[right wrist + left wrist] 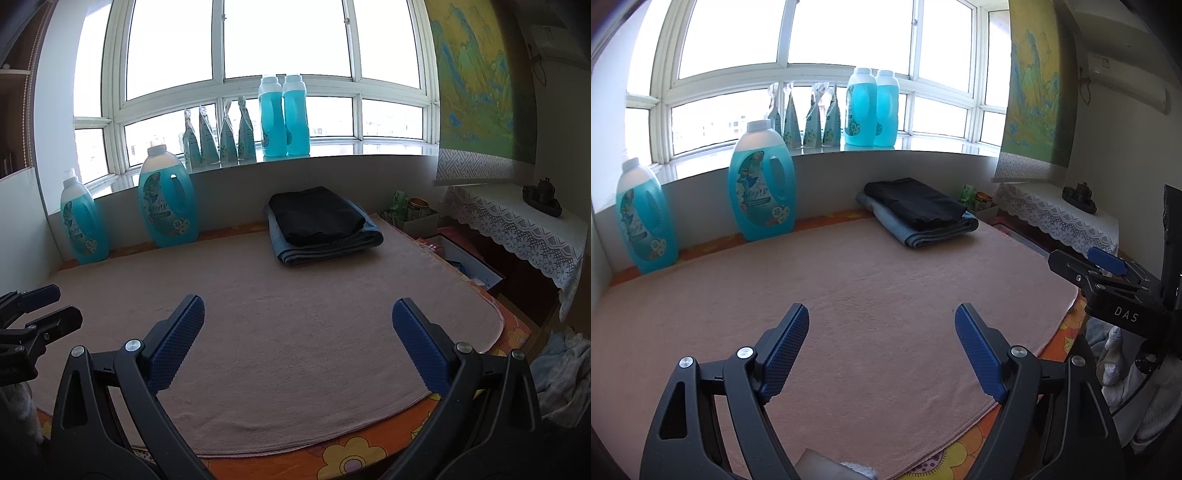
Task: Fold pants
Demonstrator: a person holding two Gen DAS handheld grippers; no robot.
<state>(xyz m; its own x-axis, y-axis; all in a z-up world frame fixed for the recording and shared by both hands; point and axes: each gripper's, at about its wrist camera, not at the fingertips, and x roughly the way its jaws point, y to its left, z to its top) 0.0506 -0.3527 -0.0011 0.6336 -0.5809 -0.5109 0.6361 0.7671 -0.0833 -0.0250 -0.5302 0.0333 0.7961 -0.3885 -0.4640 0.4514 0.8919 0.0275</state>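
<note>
Black pants (317,216) lie folded atop folded blue jeans (325,242), stacked at 12 o'clock on the pink towel (295,332). Left gripper (881,325) and right gripper (298,317) hover apart, jaws wide, holding nothing. Folding looks finished.

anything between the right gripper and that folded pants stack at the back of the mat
Nothing visible does. Only bare pink mat lies between the open right gripper and the folded pants stack. The blue bottles stand off to the left by the wall.
</note>
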